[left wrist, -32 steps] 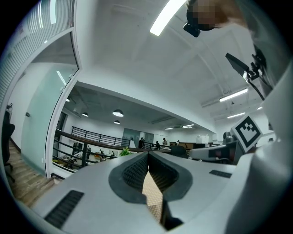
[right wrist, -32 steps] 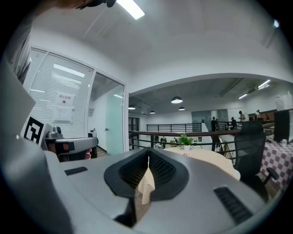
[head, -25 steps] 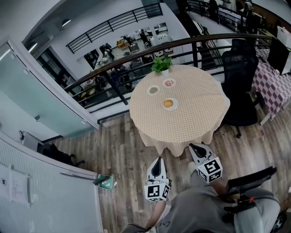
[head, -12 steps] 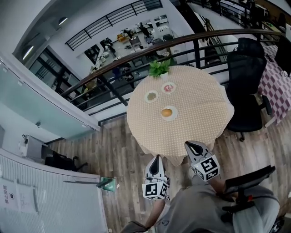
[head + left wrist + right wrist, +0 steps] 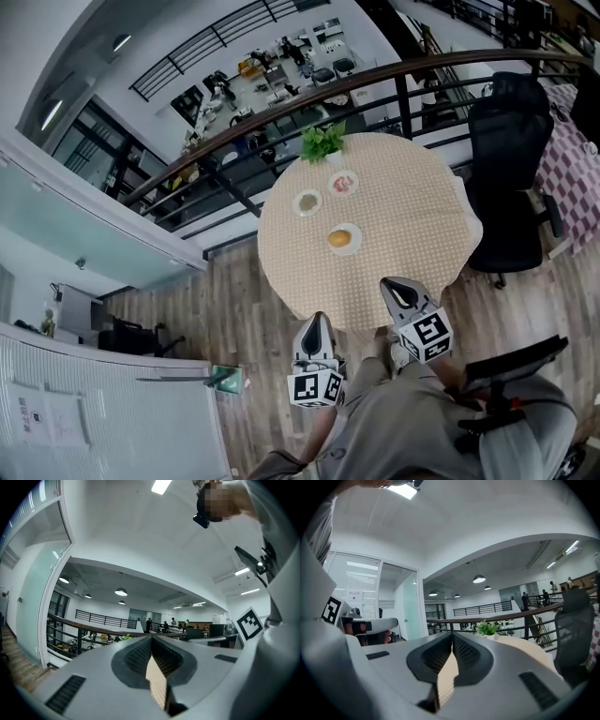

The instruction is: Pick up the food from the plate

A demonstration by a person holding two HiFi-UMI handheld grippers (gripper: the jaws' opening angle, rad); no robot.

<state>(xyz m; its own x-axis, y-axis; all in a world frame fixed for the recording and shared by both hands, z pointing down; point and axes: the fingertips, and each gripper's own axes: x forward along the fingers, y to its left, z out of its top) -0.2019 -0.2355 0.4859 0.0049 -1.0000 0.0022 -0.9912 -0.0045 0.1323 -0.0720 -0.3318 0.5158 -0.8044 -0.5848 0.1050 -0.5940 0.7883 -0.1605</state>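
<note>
A round table (image 5: 412, 225) under a tan checked cloth carries three small plates. The nearest plate (image 5: 344, 239) holds an orange piece of food (image 5: 339, 239). A second plate (image 5: 307, 202) lies left of it and a third (image 5: 344, 182) farther back. Both grippers hover short of the table's near edge, apart from the plates. My left gripper (image 5: 317, 320) is shut and empty, its jaws meeting at the tip (image 5: 151, 637). My right gripper (image 5: 393, 283) is likewise shut on nothing (image 5: 452, 635).
A small green plant (image 5: 322, 142) (image 5: 487, 628) stands at the table's far edge against a dark railing (image 5: 281, 103). A black office chair (image 5: 506, 159) stands right of the table, with a purple checked table (image 5: 572, 159) beyond. Another chair (image 5: 511, 375) is beside the person.
The head view has drawn nearer to the table, and both grippers have come up closer to its near edge. Their jaws have stayed shut.
</note>
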